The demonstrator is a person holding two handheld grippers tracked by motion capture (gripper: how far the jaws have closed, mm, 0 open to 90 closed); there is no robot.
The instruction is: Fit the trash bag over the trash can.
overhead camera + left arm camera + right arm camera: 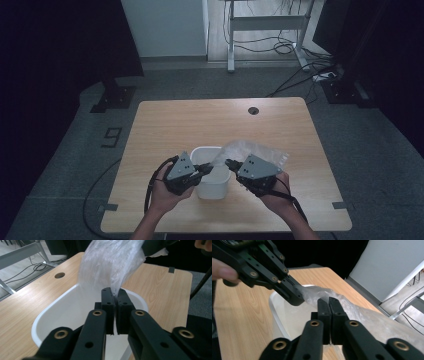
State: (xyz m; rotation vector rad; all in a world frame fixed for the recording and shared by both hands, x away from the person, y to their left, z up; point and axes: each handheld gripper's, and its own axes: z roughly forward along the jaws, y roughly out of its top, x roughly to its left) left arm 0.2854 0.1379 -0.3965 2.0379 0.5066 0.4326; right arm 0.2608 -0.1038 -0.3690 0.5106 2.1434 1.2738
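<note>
Crinkled clear bag [255, 150] — smooth white tub [212, 187].

- My left gripper [113, 293] covers the near rim of the white tub [50, 312].
- The clear plastic bag [110, 262] runs off my left gripper view's top edge.

Wooden table [165, 125] with one white tub [212, 186] on it.
The tub stands directly under the left gripper [210, 168] and right gripper [229, 163]; a round cable hole [253, 110] lies beyond them, near the far edge.
</note>
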